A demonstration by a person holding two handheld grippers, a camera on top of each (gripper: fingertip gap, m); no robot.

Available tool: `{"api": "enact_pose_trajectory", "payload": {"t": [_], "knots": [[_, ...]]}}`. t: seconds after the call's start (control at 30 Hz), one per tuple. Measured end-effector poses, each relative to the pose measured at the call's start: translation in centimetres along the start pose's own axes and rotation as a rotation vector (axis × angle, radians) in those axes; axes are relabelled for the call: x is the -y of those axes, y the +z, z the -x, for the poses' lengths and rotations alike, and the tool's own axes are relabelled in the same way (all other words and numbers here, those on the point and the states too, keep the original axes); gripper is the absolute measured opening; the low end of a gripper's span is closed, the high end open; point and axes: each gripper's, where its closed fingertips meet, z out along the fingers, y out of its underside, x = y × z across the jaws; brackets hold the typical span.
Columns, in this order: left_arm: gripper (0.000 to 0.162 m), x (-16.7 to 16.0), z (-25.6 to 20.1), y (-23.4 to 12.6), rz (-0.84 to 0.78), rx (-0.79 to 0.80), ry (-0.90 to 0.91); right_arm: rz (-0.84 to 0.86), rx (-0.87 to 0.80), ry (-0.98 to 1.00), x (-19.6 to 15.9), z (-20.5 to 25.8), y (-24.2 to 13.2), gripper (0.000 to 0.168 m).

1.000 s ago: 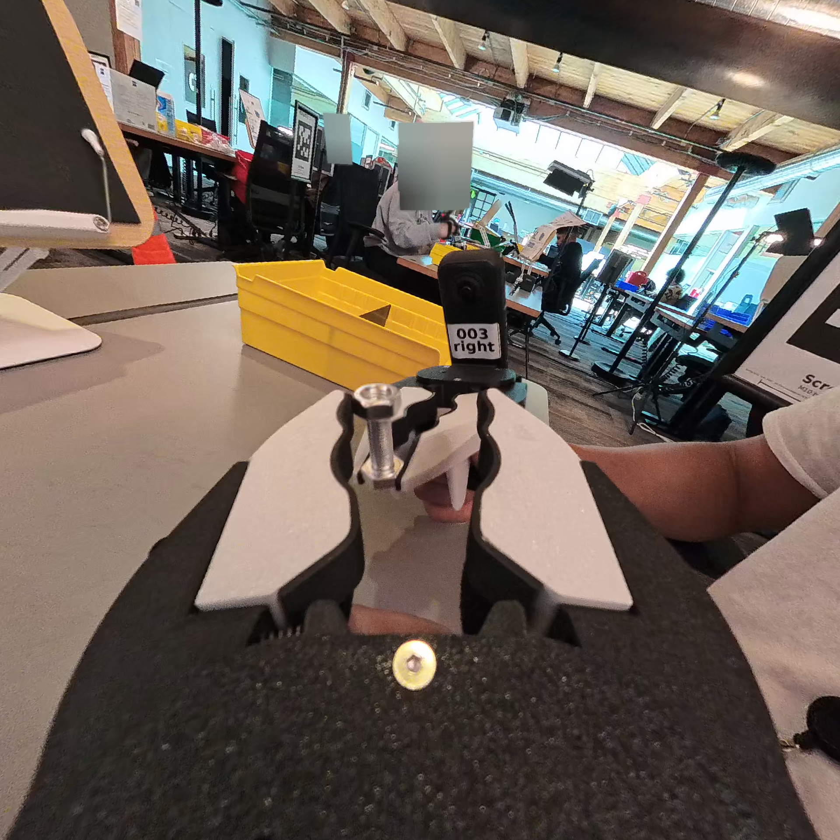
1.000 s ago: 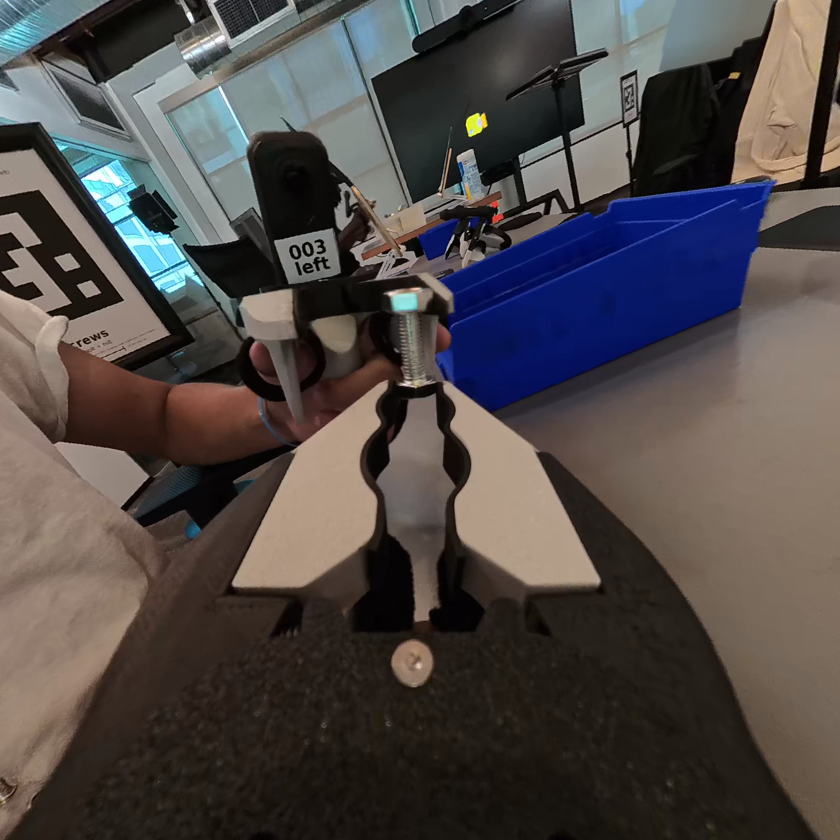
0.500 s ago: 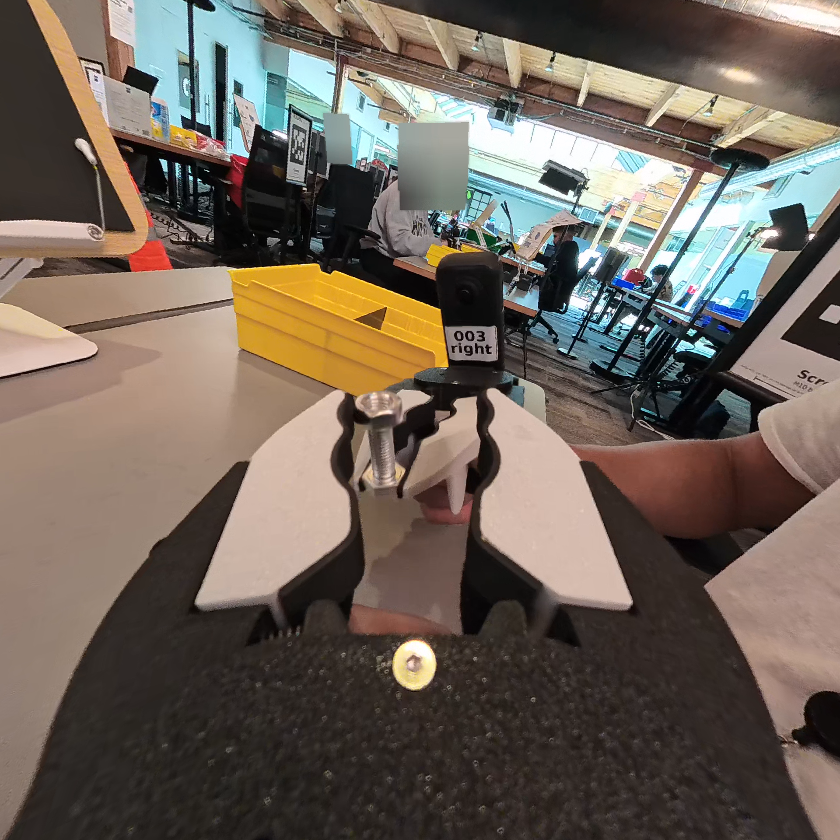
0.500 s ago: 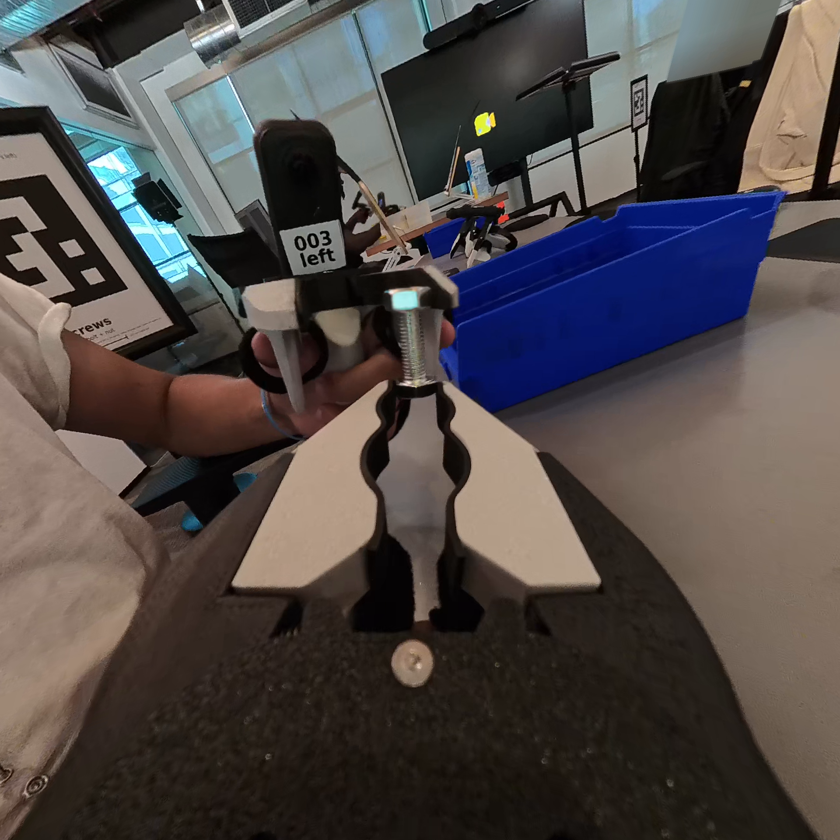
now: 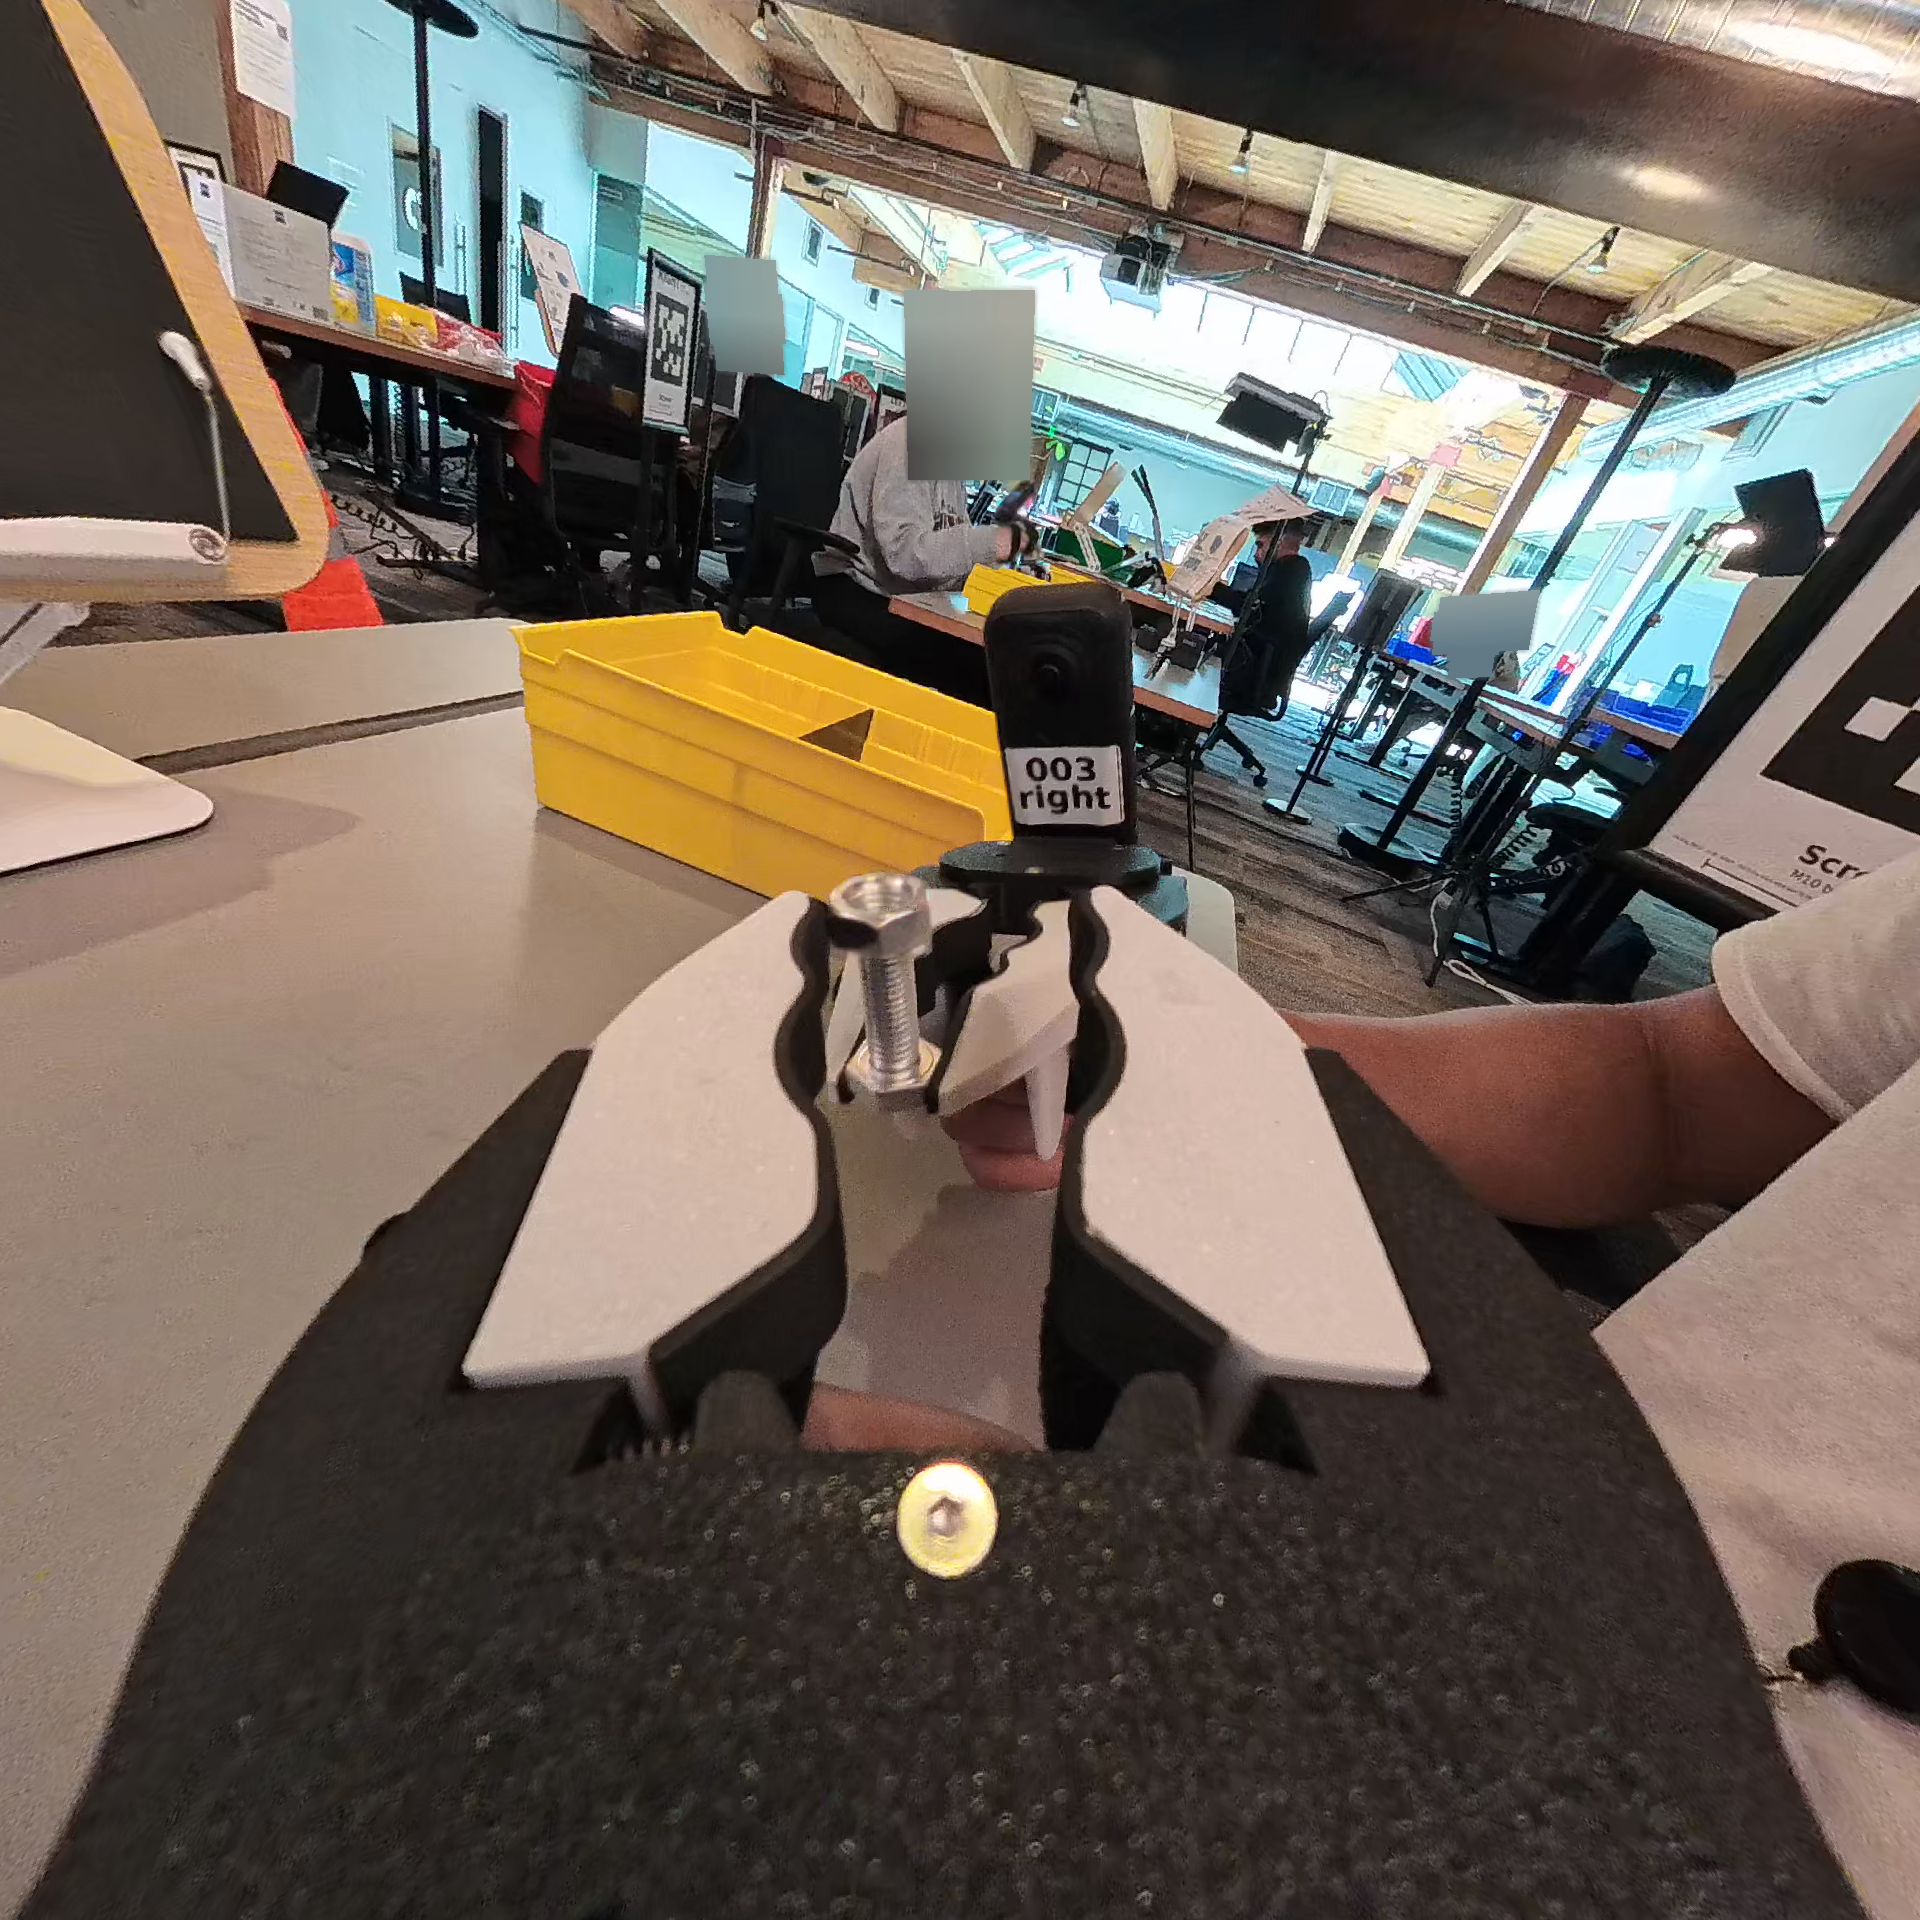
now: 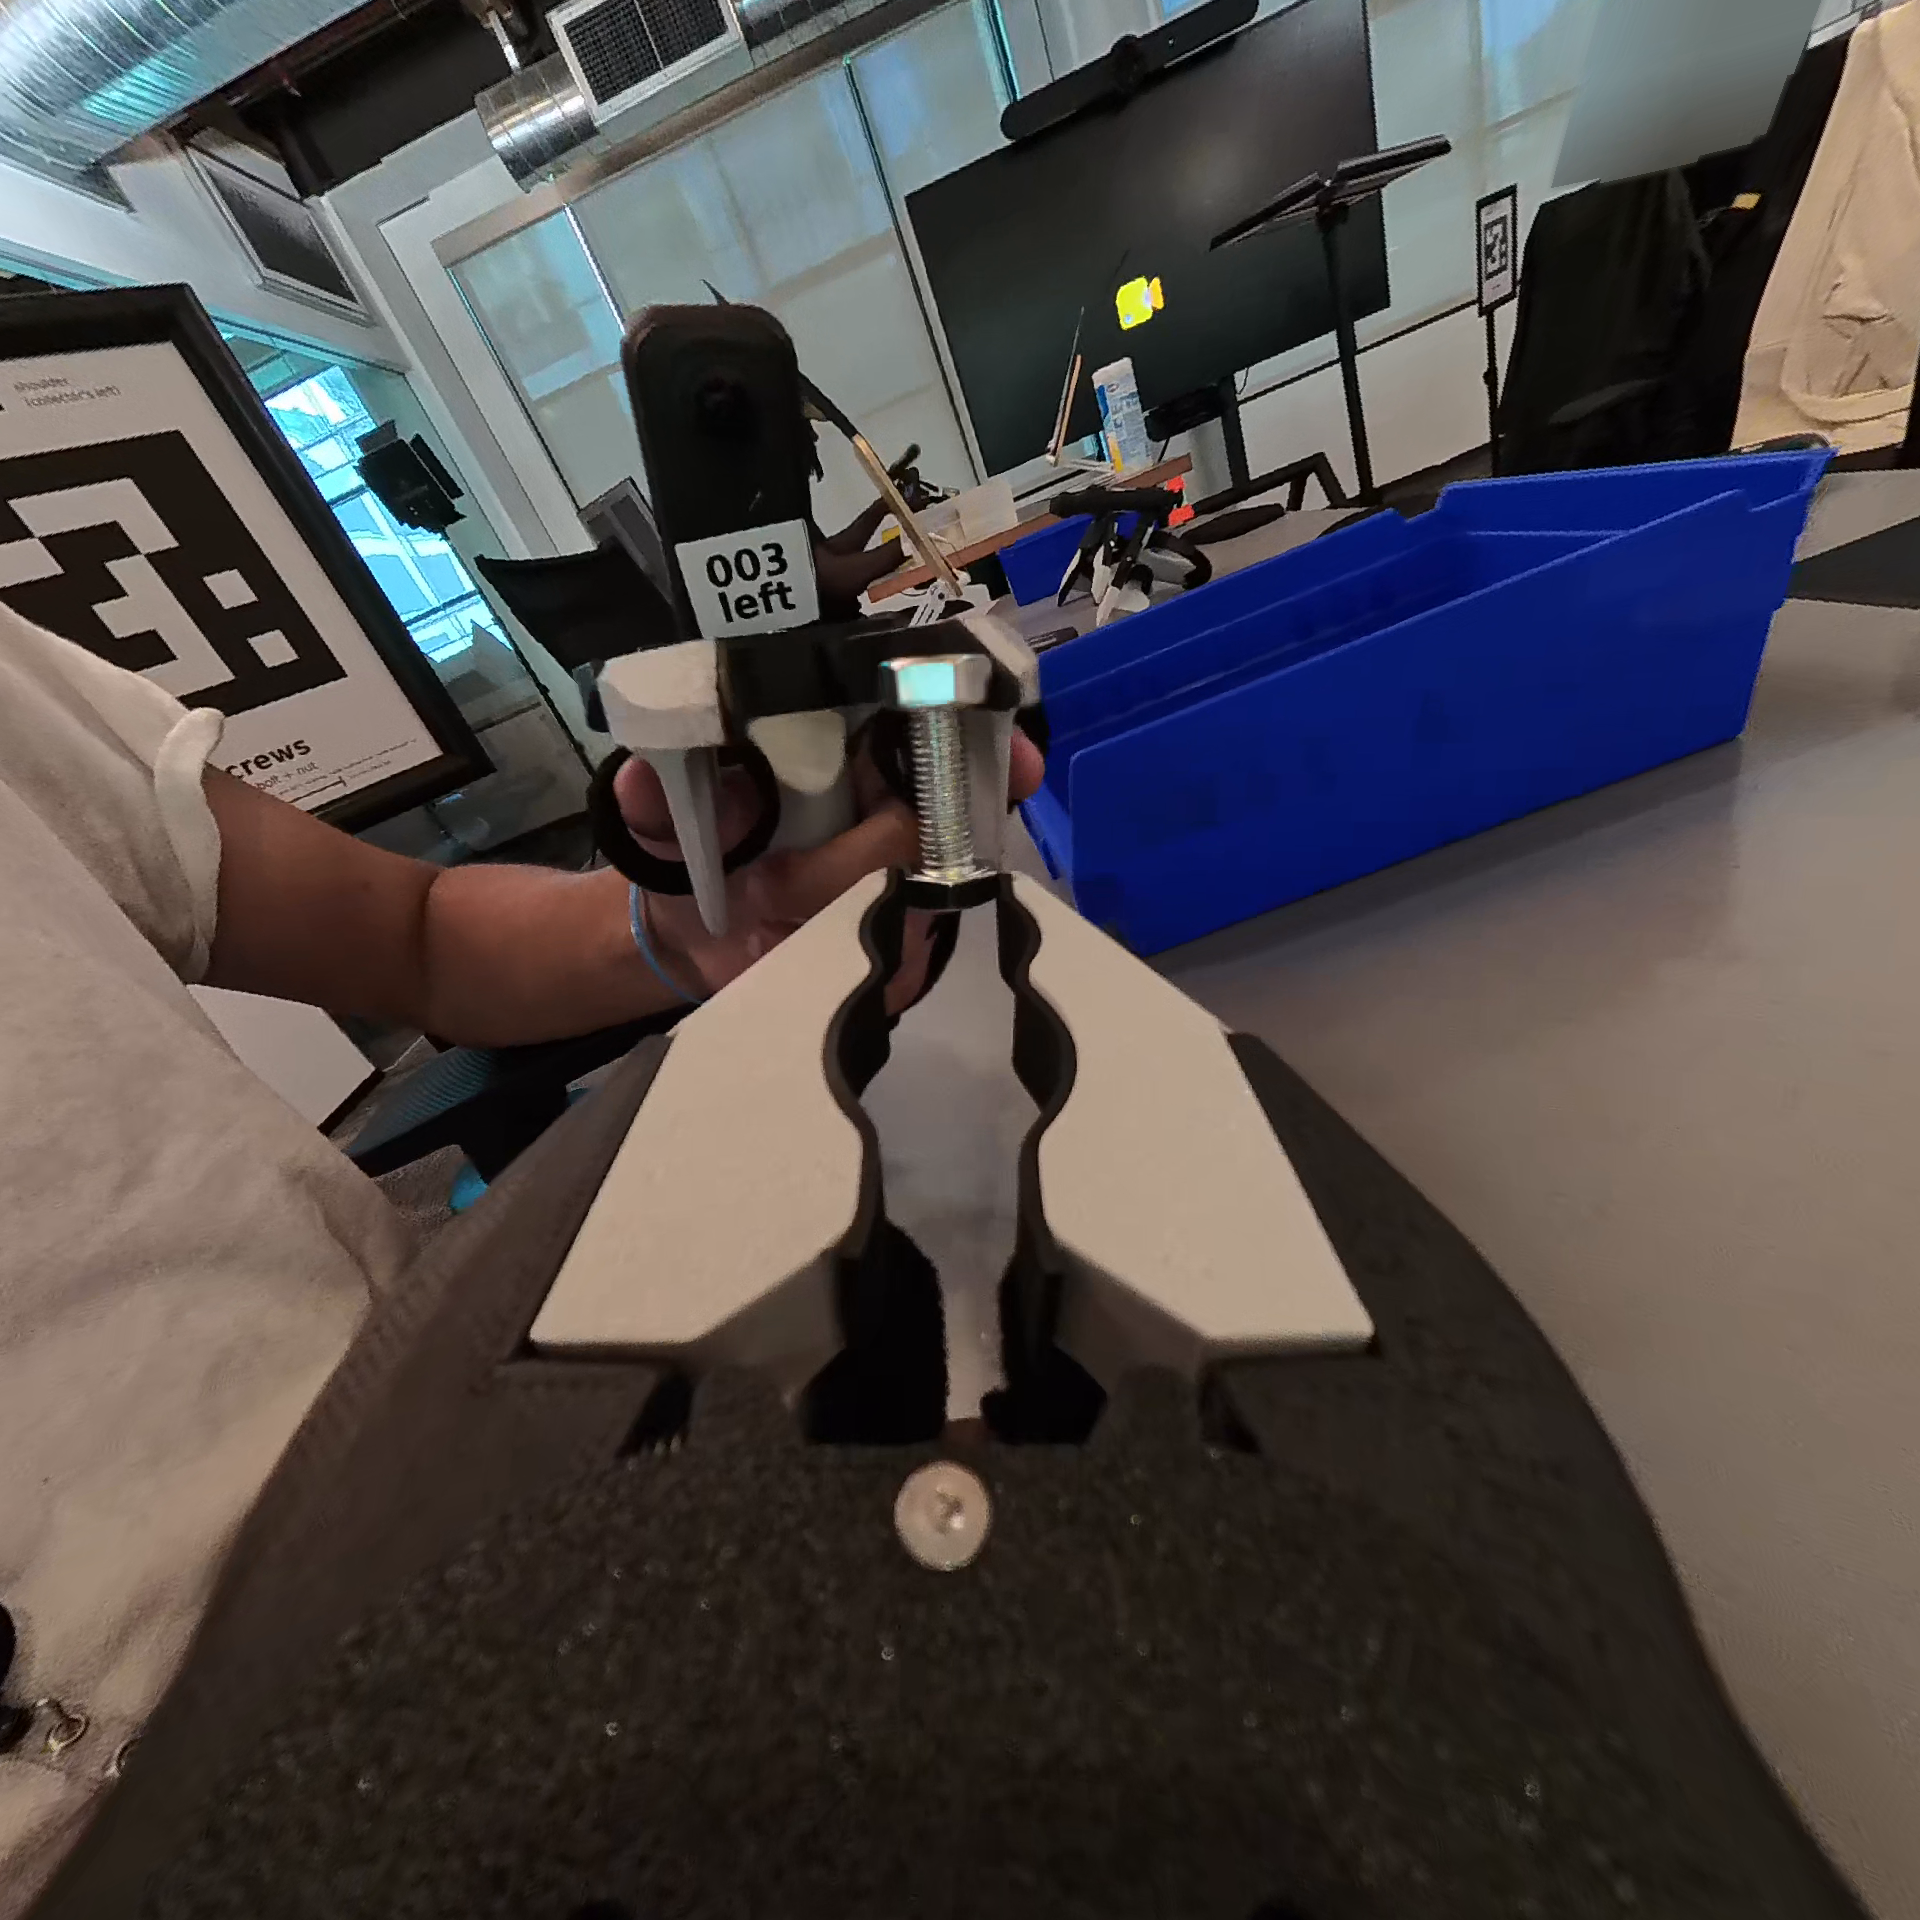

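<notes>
Both tools are built alike. The left gripper (image 5: 951, 997) has two pale grey, wedge-shaped fingers (image 5: 665, 1174) with wavy black rubber lining along their inner edges, set into a rough, speckled black body with one round silver screw (image 5: 945, 1519) at its centre. The right gripper (image 6: 940, 904) matches it, down to the silver screw (image 6: 942, 1515) in its black body. Seen from across, each carries an upright black camera (image 6: 722, 468) on a black plate, with a white sticker low on its front. The person wears a white short-sleeved shirt (image 6: 125, 1039) and a thin blue band (image 6: 646, 945) on the left wrist.
</notes>
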Motion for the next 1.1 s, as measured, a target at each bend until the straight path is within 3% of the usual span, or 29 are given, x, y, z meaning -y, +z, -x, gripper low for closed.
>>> {"api": "enact_pose_trajectory", "payload": {"t": [0.7,0.97,1.1], "knots": [[0.038,0.1,-0.7,-0.4,-0.006,-0.091,-0.038,0.019,0.084,0.025,-0.3,1.4,-0.1,0.017],[0.033,1.4,-4.2,-2.1,-0.023,-0.377,-0.092,-0.005,0.321,0.109,0.3,5.0,-0.5,0.016],[0.034,1.3,-5.1,-2.4,-0.01,-0.439,-0.111,0.019,0.395,0.125,-0.1,6.3,-0.5,0.016]]}}
